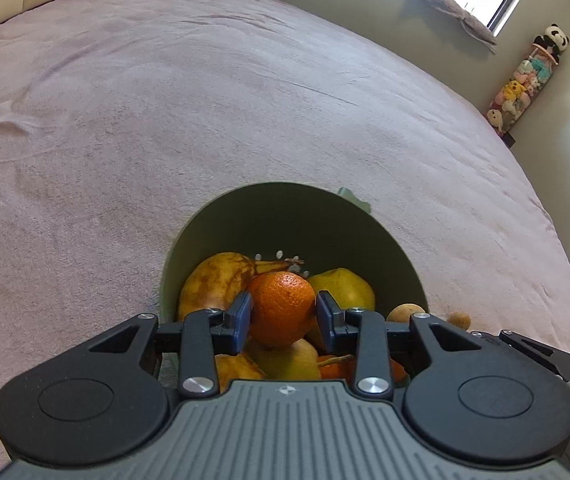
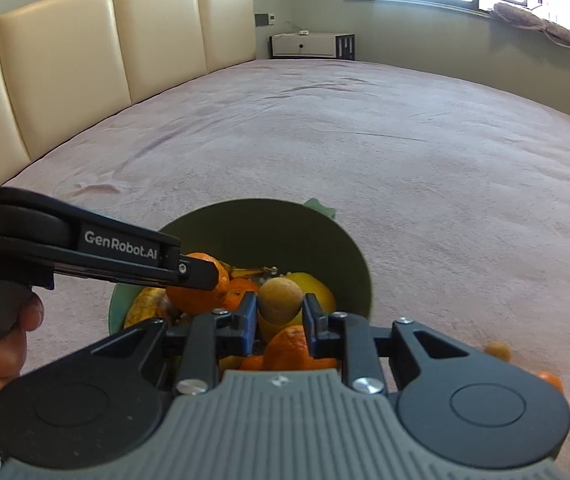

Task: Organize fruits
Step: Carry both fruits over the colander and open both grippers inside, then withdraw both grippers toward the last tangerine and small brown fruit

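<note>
The left claw (image 1: 284, 316) grips an orange (image 1: 282, 306) at lower centre of its view, just above the fruit already piled in the green bowl (image 1: 285, 216). The right claw (image 2: 279, 314) pinches a small tan round fruit (image 2: 280, 298) over the same bowl (image 2: 269, 224), which sits on the pink bed (image 2: 405, 152). This looks like the delivery step: both fruits hang over the bowl, not yet released. Next, each claw should open above a free spot. Two loose fruits (image 2: 499, 351) lie at the lower right.
</note>
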Available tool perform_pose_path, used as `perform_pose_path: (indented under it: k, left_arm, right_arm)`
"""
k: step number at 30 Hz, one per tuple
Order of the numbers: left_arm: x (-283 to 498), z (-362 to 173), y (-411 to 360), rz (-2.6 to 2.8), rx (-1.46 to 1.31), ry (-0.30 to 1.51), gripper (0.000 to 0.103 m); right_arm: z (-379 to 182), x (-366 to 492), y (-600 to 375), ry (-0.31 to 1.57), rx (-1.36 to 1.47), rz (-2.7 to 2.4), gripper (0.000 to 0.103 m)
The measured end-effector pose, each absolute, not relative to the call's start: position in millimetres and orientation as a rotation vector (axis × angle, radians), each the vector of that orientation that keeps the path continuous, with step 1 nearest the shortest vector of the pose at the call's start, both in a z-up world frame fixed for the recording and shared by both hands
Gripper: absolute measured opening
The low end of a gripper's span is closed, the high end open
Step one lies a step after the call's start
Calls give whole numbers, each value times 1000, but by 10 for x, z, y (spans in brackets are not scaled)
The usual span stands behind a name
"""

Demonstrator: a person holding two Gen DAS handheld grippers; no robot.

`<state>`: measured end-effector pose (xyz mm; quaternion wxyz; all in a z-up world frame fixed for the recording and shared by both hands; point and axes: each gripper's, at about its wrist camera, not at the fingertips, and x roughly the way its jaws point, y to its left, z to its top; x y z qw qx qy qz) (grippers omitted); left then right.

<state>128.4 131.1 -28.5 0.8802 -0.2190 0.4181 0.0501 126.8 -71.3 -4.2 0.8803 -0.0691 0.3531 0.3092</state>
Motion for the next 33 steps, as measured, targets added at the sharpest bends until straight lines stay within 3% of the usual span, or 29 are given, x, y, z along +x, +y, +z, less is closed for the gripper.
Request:
perform_pose_path:
  k: [33]
  left_arm:
    - [1247, -232, 1416, 134, -488, 868, 47]
  right_arm:
    - [-321, 1415, -393, 830, -117, 661, 22]
